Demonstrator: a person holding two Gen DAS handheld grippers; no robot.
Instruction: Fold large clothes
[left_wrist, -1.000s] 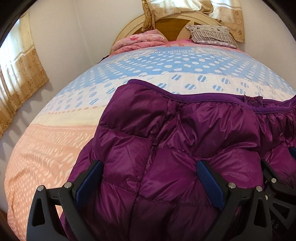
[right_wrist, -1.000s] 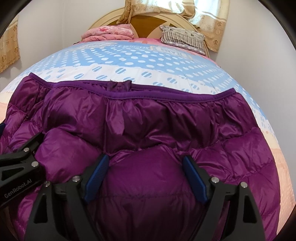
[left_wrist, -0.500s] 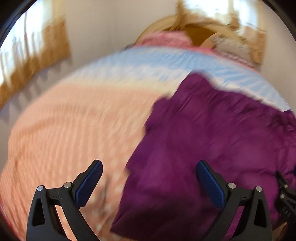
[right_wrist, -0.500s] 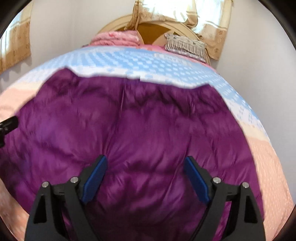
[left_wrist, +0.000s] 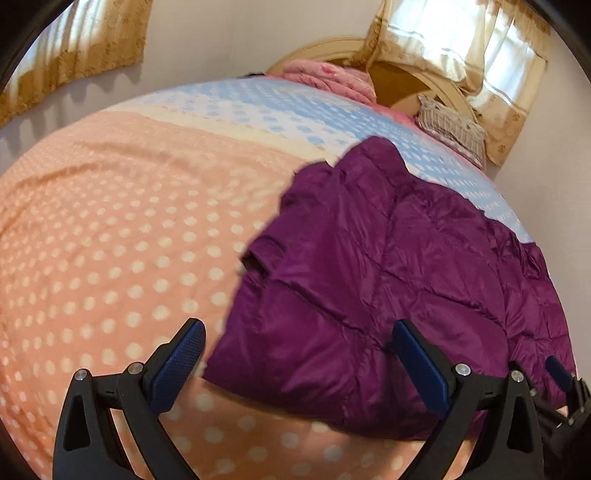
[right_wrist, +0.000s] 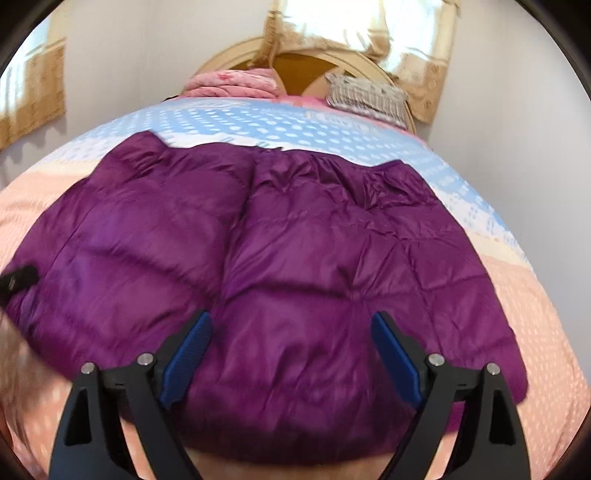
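A purple quilted down jacket (left_wrist: 388, 295) lies flat on the bed, its hem toward the headboard. In the right wrist view the jacket (right_wrist: 295, 258) fills the middle. My left gripper (left_wrist: 299, 328) is open above the jacket's near left corner, with nothing between its pads. My right gripper (right_wrist: 291, 317) hovers open over the jacket's near edge, also holding nothing. The right gripper's blue fingertip (left_wrist: 561, 373) shows at the lower right of the left wrist view. A black part of the left gripper (right_wrist: 18, 278) shows at the left edge of the right wrist view.
The jacket rests on a dotted bedcover (left_wrist: 110, 240), peach near me and blue farther away. A folded pink quilt (right_wrist: 229, 83) and a striped pillow (right_wrist: 365, 94) sit by the round headboard (right_wrist: 295, 61). Walls close in on both sides; curtains (left_wrist: 480, 55) hang behind.
Both grippers have drawn back from the jacket. The left one swung left and rolled, so more peach bedcover shows. The grippers now stand farther apart.
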